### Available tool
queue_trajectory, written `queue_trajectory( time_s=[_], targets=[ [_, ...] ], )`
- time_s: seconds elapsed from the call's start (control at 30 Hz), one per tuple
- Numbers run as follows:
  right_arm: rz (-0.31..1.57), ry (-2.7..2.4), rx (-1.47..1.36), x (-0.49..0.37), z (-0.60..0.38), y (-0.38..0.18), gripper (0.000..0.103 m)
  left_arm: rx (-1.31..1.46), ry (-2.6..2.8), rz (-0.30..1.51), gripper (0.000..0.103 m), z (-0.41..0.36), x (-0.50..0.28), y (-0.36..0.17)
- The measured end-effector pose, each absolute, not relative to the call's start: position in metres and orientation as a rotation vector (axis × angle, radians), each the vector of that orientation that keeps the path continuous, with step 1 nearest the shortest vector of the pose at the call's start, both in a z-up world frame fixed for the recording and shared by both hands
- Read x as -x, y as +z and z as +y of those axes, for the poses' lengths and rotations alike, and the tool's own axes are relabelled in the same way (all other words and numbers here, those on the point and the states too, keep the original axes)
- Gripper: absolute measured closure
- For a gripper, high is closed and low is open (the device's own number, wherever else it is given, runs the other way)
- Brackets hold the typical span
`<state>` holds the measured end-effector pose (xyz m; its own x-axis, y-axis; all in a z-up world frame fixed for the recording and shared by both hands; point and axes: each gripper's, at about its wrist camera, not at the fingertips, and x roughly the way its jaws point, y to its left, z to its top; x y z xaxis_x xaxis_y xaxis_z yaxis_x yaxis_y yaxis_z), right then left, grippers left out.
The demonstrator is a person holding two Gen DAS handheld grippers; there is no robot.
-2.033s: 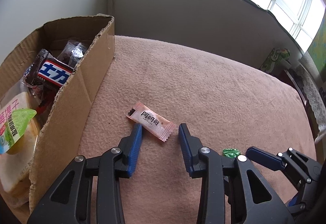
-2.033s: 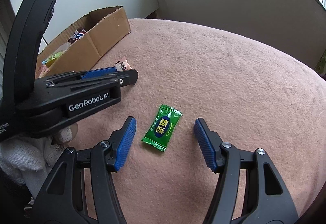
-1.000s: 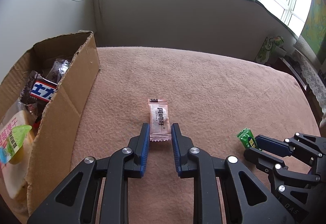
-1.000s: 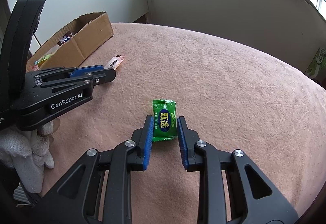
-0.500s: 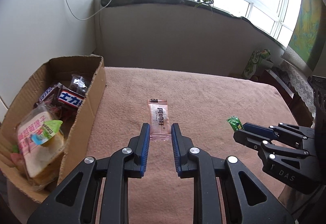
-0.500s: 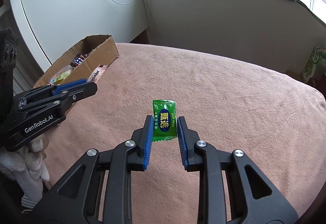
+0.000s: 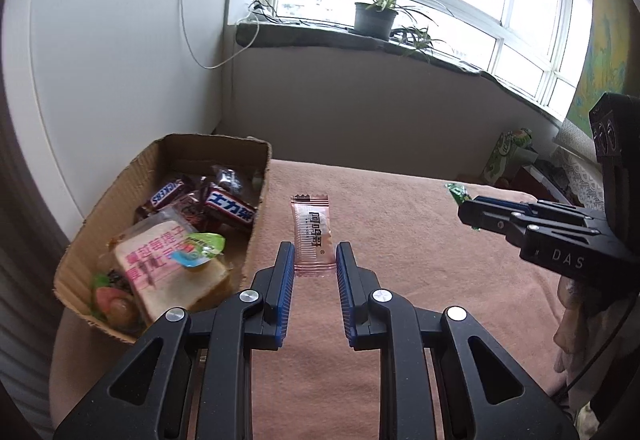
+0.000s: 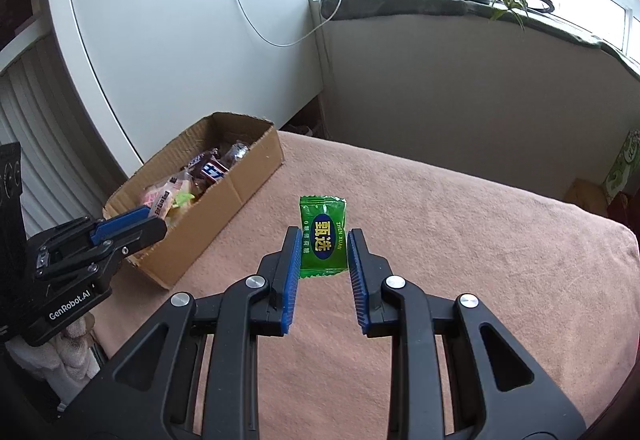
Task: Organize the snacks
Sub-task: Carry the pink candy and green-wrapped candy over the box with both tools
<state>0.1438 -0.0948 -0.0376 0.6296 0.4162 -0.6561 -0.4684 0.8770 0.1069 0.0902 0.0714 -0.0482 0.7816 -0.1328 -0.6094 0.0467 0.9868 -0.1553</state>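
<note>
My left gripper (image 7: 315, 254) is shut on a pale pink candy packet (image 7: 312, 230) and holds it in the air, just right of the cardboard box (image 7: 256, 199). My right gripper (image 8: 323, 244) is shut on a green candy packet (image 8: 322, 236), also lifted off the pink cloth. In the left wrist view the right gripper (image 7: 466, 205) shows at the right with the green packet (image 7: 457, 191) at its tip. In the right wrist view the left gripper (image 8: 156, 224) reaches in from the left beside the box (image 8: 236, 183).
The box holds chocolate bars (image 7: 230, 209), a wrapped sandwich (image 7: 172, 272) and several other snacks. A pink cloth (image 7: 400, 240) covers the table. A grey wall with a windowsill and potted plant (image 7: 376, 15) stands behind; a white cabinet (image 8: 180, 39) is left.
Both grippers closed on their candies and rose off the cloth with them. The views now sit higher and show more of the box's inside and the window.
</note>
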Motion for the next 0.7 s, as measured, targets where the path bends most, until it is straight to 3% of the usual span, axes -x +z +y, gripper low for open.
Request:
queue_trajectory(
  time_s=[0.3,0.7],
  targets=[
    [0.701,0.618,0.123,-0.16,-0.022,-0.018,0.079,0.175,0.025,0.647,0.084,0.128,-0.076,-0.05],
    [0.751,0.735,0.2,-0.175,0.07,-0.033,0.078,0.201,0.098,0.647,0.084,0.163,-0.076,-0.055]
  ],
)
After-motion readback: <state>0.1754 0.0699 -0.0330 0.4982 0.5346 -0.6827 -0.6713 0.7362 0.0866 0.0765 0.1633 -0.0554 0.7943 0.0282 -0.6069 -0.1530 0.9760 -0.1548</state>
